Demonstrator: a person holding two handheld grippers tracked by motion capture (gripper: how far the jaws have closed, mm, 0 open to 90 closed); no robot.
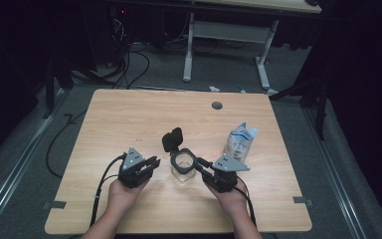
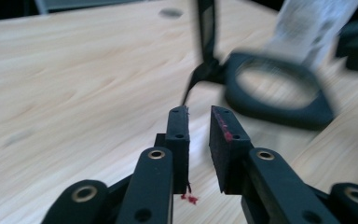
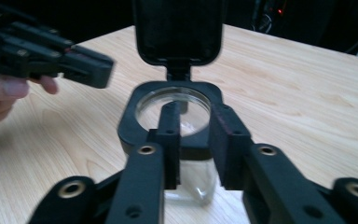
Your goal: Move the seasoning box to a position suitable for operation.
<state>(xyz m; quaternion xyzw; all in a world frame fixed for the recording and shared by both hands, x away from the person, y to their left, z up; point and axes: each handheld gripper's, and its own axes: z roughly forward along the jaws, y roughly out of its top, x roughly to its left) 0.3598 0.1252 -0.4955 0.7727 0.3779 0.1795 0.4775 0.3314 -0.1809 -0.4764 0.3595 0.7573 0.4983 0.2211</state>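
Currently the jar (image 1: 183, 167) sits mid-worktop (image 1: 129, 119), lid (image 1: 172, 140) flipped up. Right gripper (image 1: 202, 166) lies low and level beside it, fingers (image 3: 226, 140) parted around the black rim, not clamping. Left gripper (image 1: 151, 165) angles toward the jar, fingers (image 2: 178, 135) released, empty.

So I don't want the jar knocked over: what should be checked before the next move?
1. Jar upright on the table: ok.
2. Lid flipped fully open: ok.
3. Left gripper free, nothing between its jaws: ok.
4. Right gripper at the jar's black rim, pressing on it: cannot tell.
5. Bag standing apart from the jar: ok.
6. Jar contents: cannot tell.
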